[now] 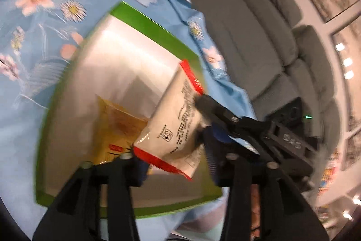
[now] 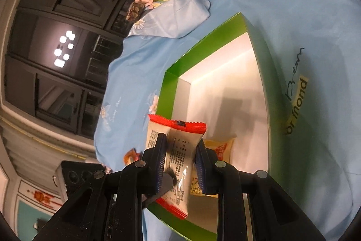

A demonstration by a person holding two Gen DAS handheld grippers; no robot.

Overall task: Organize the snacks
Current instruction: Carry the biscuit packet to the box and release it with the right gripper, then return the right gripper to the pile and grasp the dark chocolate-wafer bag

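Both views are taken from close above the green box, each along its own tool's fingers. The left wrist view is tilted down toward the grey sofa; the right wrist view is aimed toward dark windows. The box and the white-and-red snack packet are shared.

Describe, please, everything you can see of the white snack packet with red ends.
The white snack packet is a glossy pillow pouch with serrated red end seals and small black print on its back. The right gripper clamps its middle between both pads, holding it tilted above the green box. The left gripper stands open beside its lower end.
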